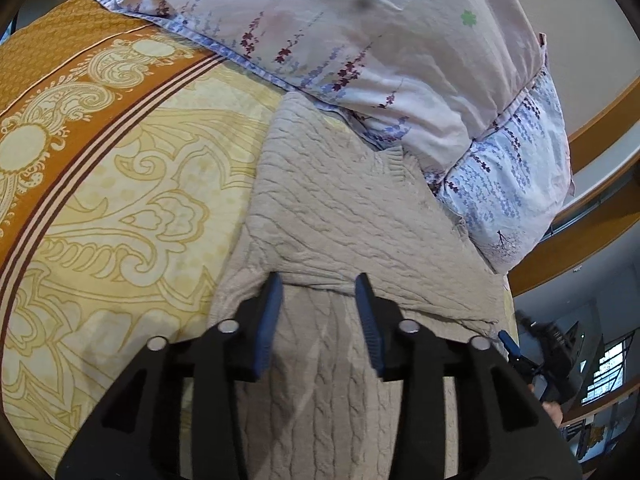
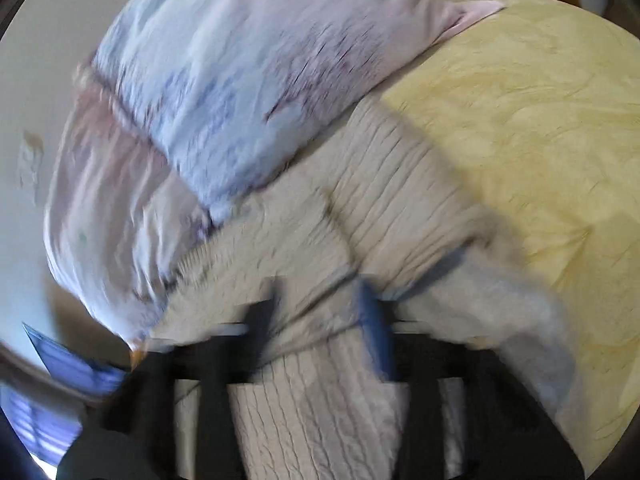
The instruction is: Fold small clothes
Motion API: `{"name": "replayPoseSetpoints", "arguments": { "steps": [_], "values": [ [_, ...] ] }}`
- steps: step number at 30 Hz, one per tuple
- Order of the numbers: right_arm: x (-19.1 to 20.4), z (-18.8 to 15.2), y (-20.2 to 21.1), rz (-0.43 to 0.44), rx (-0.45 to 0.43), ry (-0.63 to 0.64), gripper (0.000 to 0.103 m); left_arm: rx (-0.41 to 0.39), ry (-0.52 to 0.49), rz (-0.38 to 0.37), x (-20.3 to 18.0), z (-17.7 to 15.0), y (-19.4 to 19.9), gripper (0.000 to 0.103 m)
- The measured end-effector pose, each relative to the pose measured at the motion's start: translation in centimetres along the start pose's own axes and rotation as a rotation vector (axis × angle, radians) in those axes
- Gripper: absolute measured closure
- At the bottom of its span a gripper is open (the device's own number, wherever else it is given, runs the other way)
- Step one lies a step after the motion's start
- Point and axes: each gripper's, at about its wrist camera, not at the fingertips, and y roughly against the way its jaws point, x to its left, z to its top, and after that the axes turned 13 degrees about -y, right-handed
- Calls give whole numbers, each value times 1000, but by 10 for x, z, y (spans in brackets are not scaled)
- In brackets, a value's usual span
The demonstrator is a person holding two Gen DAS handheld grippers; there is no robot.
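Observation:
A beige cable-knit sweater [image 1: 340,208] lies on the bed, its far part folded over toward me, with the fold's edge crossing just past my fingertips. My left gripper [image 1: 318,284] is open above the sweater, its blue pads [image 1: 268,320] apart and holding nothing. In the blurred right wrist view the sweater [image 2: 400,208] lies bunched with a fold between the fingers. My right gripper [image 2: 320,300] is open over it. The right gripper's blue tip also shows in the left wrist view [image 1: 510,344] at the sweater's right edge.
The bed has a yellow and orange patterned sheet [image 1: 132,208]. Floral pillows [image 1: 360,40] lie against the sweater's far edge; they also show in the right wrist view [image 2: 208,92]. A wooden bed frame [image 1: 600,120] curves at the right.

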Motion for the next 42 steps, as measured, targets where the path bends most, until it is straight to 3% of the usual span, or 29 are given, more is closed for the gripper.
{"name": "replayPoseSetpoints", "arguments": {
  "steps": [3, 5, 9, 12, 13, 14, 20, 22, 25, 31, 33, 37, 42],
  "values": [
    [0, 11, -5, 1, 13, -6, 43, -2, -11, 4, -4, 0, -1, 54],
    [-1, 12, -13, 6, 55, -11, 60, -2, -16, 6, -6, 1, -1, 51],
    [-2, 7, -31, -23, 126, -10, 64, 0, -22, 8, -9, 1, -2, 49],
    [-2, 3, -36, -39, 119, 5, 72, 1, -22, 6, -9, 1, -2, 48],
    [-1, 1, -38, -36, 125, 23, 88, 1, -22, 4, -9, 1, -2, 47],
    [1, 1, -40, -24, 139, 32, 95, 1, -23, 0, -9, 1, -3, 45],
    [21, -10, 4, 78, -4, 152, 96, 1, -28, -7, -10, 1, -2, 43],
    [18, -15, 8, 41, -23, 178, 96, 2, -31, -10, -10, 1, -2, 42],
    [3, -17, -18, -103, 20, 175, 96, 3, -44, -8, -12, 1, -3, 40],
    [9, -19, -25, -125, 20, 227, 95, 1, -82, -2, -16, -8, 14, 40],
    [4, -17, -15, -91, 38, 215, 92, -7, -93, -14, -15, -14, 24, 40],
    [-12, -10, 23, -66, -16, 221, 54, -23, -106, -14, -6, -30, 49, 40],
    [-41, -3, 55, -53, -8, 192, 52, -33, -109, -22, 7, -49, 70, 40]
  ]
}}
